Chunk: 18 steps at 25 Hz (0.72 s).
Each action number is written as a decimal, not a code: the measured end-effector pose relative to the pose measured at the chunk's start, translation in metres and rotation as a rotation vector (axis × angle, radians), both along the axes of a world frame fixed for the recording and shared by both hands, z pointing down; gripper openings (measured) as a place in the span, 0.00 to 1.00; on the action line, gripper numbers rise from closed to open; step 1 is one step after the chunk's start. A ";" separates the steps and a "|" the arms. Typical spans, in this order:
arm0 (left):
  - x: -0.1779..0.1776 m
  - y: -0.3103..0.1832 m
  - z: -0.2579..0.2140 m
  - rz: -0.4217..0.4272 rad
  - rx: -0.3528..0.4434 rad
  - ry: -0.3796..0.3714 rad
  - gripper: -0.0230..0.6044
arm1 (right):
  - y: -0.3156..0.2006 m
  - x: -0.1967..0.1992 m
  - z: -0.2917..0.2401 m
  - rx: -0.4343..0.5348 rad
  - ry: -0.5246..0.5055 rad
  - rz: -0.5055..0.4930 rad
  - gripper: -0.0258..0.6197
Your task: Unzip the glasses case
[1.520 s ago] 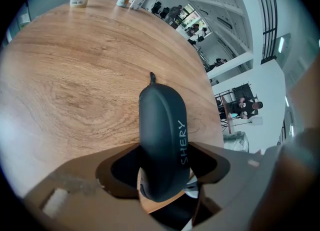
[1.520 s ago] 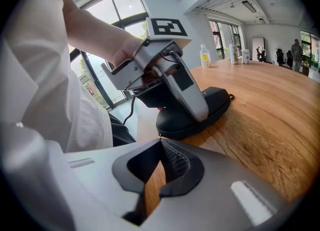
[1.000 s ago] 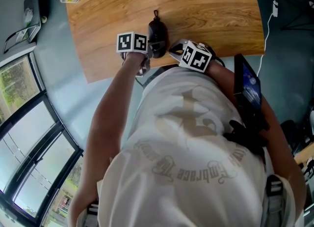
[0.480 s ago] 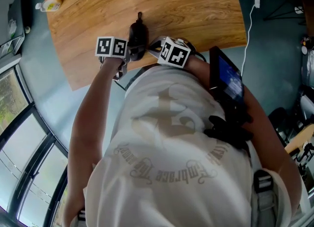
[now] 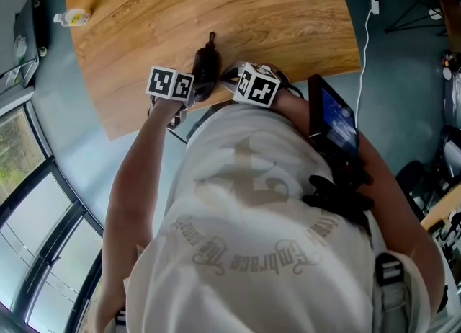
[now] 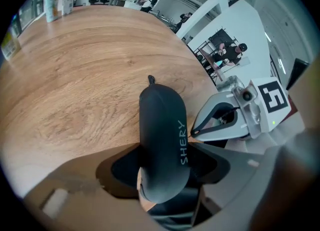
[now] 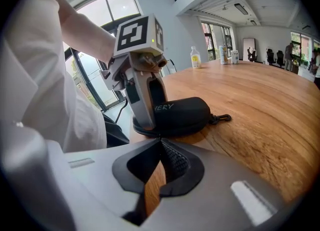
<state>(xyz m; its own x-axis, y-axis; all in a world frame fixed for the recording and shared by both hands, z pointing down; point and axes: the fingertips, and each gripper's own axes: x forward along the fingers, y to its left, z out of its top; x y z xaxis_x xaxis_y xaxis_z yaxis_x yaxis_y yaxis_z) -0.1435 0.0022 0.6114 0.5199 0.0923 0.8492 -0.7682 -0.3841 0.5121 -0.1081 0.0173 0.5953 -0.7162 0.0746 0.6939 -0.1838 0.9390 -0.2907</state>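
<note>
A black glasses case [image 6: 162, 125] lies near the edge of a wooden table [image 6: 75, 100], close in front of the person. Its small clip [image 6: 150, 79] points away across the tabletop. The left gripper [image 6: 165, 161] straddles the near end of the case, with its jaws spread wide and pressed against the two long sides, so the case sits squarely between them. The right gripper [image 7: 160, 140] comes in from the other side. Its jaws are drawn together until the tips meet right at the seam on the case's near end. Whether a zip pull is pinched there cannot be made out. In the right gripper view, one grey finger [image 7: 142, 100] of the left gripper stands upright against the side of the case, and the case's two halves look closed. A small bottle [image 5: 72, 16] sits well apart, near the table's far edge.
</note>
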 end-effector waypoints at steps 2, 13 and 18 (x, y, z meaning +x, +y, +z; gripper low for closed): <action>0.000 0.002 -0.001 0.044 0.007 -0.015 0.52 | -0.003 0.004 -0.001 0.002 0.005 0.020 0.05; -0.011 0.010 -0.004 0.162 0.005 -0.049 0.52 | -0.019 0.004 -0.003 0.000 -0.010 0.091 0.05; -0.014 0.019 -0.004 0.253 0.008 -0.078 0.52 | -0.024 0.009 -0.003 0.011 -0.013 0.102 0.05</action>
